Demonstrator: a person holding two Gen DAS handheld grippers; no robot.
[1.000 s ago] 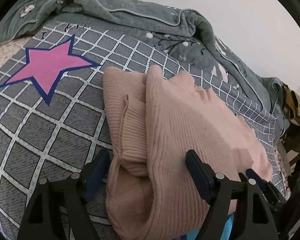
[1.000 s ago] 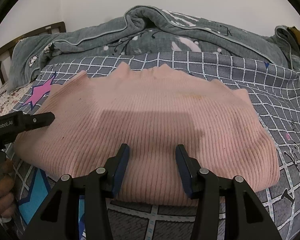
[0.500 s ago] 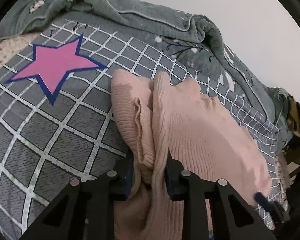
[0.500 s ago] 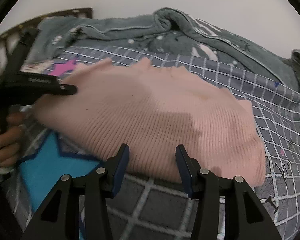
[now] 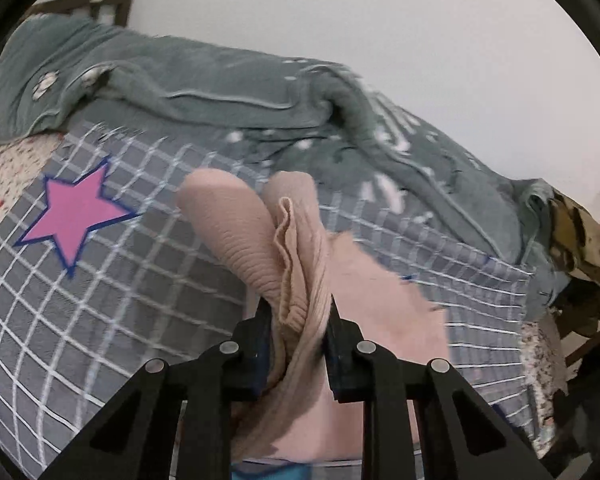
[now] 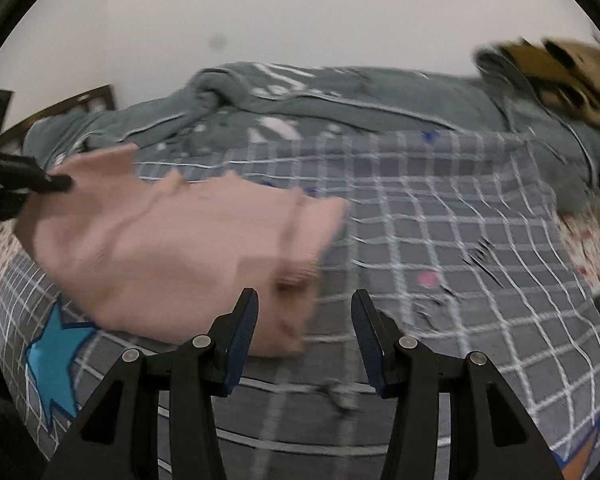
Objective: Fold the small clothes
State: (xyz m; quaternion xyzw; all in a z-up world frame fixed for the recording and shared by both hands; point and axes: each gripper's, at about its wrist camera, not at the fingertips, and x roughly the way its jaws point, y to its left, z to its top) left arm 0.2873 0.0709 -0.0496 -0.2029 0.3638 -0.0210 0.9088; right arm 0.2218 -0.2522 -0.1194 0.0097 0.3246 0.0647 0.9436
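Since a second ago, left tongs (image 5: 296, 320) have clamped the pink sweater (image 5: 252, 240), lifted at 12 o'clock; right tongs (image 6: 304, 332) stand open, empty, over bed (image 6: 440, 220).

1. The pink sweater (image 6: 172, 256) is motion-blurred in the right wrist view, its edges smeared.
2. The picture's left edge cuts off the left gripper (image 6: 60, 182).
3. A brownish bundle (image 6: 564, 76), perhaps clothing, is blurred.

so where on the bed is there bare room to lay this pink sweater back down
Bare grid sheet lies right of the pink sweater, up to the grey quilt, and around the pink star. The back edge is crowded by the bunched quilt. The closing left gripper pinches the sweater's edge; the right gripper is open.
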